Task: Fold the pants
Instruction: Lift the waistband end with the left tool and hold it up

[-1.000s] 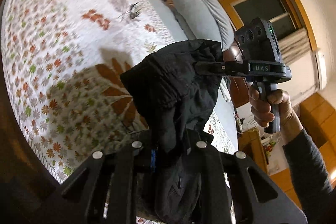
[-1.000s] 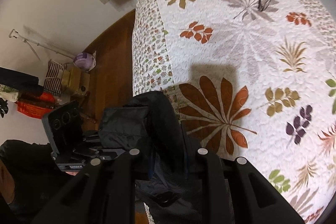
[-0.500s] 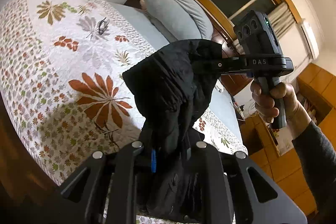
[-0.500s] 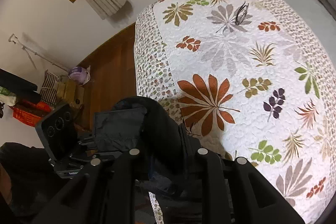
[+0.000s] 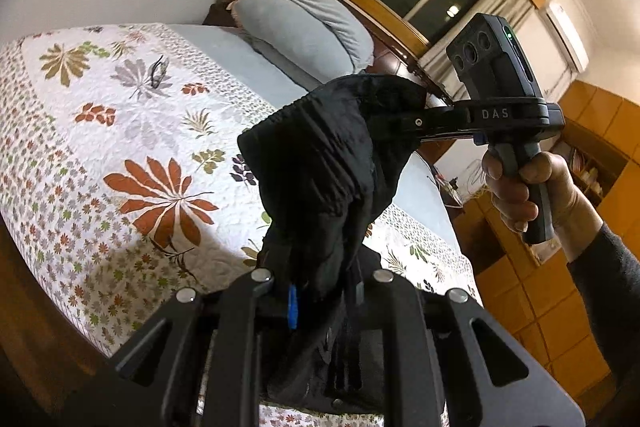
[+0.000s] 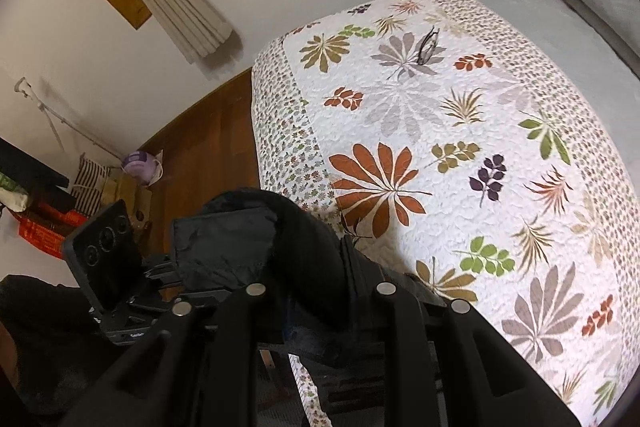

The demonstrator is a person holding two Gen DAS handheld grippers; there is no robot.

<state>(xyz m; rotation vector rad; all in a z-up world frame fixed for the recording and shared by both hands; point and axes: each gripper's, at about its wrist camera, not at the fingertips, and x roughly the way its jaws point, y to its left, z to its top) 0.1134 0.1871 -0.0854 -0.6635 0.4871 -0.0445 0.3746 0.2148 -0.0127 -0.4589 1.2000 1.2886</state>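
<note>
Holding the black pants (image 5: 320, 163) clear of the bed, the left wrist view shows the left gripper (image 5: 320, 291) at bottom centre with its fingers clamped on a bunched section of the fabric, which rises toward frame centre. At centre right the right gripper (image 5: 404, 121), held by the right hand (image 5: 520, 191), is clamped on the upper edge of the same garment. The floral quilt (image 5: 120, 131) fills the left half of the frame, a grey pillow (image 5: 304, 27) lies at upper centre, and a pair of glasses (image 5: 158, 73) rests on the quilt at upper left. In the right wrist view, the pants (image 6: 288, 247) sit bunched at lower centre between the fingers of the near gripper, with the left gripper (image 6: 168, 275) at lower left pinching a flat panel of the cloth. The quilt (image 6: 460, 147) occupies the right half, and the glasses (image 6: 428, 45) lie at upper centre. Judged procedure: the garment is not yet laid out, so spread both grips apart to tension the held edge, lower the pants flat onto open quilt short of the glasses, and release only once the fabric lies without bunching.
</note>
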